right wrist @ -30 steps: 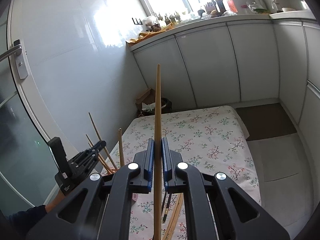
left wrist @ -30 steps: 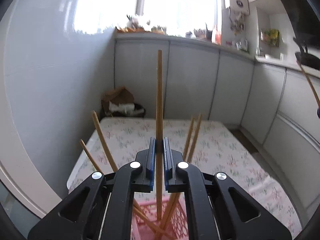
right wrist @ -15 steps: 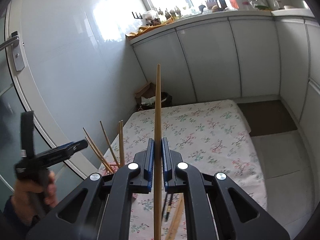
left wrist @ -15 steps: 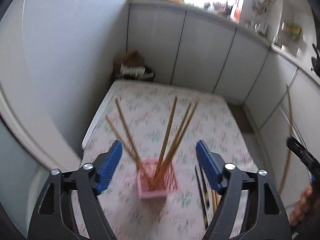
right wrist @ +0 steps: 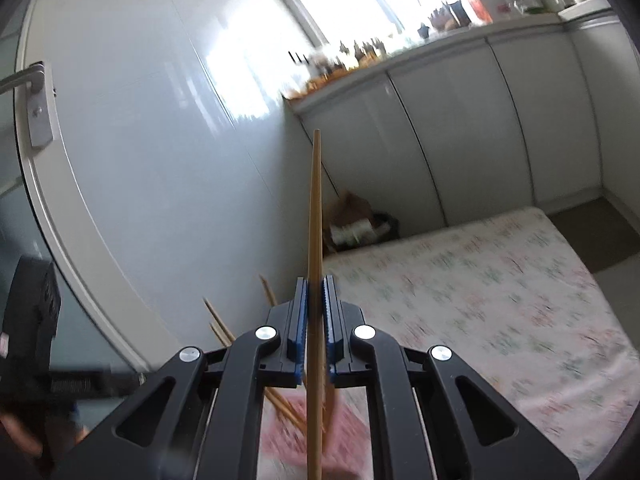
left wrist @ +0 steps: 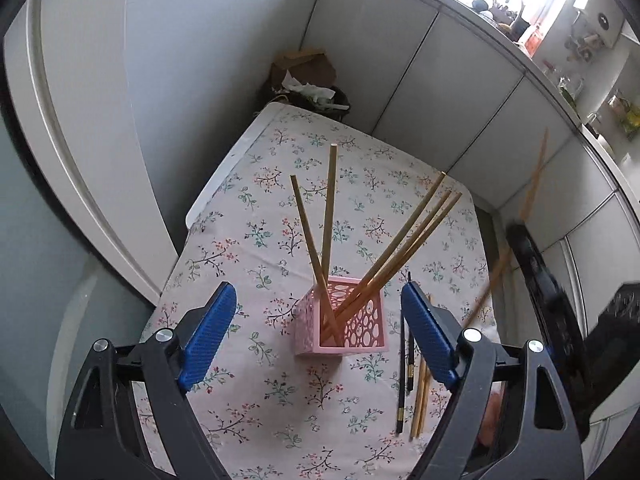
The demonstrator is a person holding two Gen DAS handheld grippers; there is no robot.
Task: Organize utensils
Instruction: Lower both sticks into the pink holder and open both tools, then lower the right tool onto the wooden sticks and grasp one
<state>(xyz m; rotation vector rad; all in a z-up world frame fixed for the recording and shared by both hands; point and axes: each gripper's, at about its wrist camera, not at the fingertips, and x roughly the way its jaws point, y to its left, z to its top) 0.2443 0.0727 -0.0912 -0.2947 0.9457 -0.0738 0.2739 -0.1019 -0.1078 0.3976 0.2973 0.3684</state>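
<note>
A pink perforated holder (left wrist: 345, 322) stands on the floral tablecloth with several wooden chopsticks (left wrist: 328, 216) leaning in it. My left gripper (left wrist: 316, 294) hovers above and in front of it. Its jaws are opening wide and nothing is pressed between the blue pads. Right of the holder lie loose dark chopsticks (left wrist: 401, 364) and wooden ones (left wrist: 420, 394). My right gripper (right wrist: 316, 292) is shut on one upright wooden chopstick (right wrist: 315, 216), just above the blurred pink holder (right wrist: 348, 432). In the left wrist view that gripper (left wrist: 538, 280) shows blurred at the right.
The table (left wrist: 360, 184) stands in a corner between a white wall and grey cabinets (left wrist: 440, 80). A bin with cardboard (left wrist: 308, 84) sits behind it. A door with a metal handle (right wrist: 36, 108) is on the left. My left gripper's body (right wrist: 32, 320) shows at the left edge.
My left gripper let its chopstick go into the holder, opened wide, rose and tipped downward. My right gripper carried its chopstick leftward and lower, over the holder.
</note>
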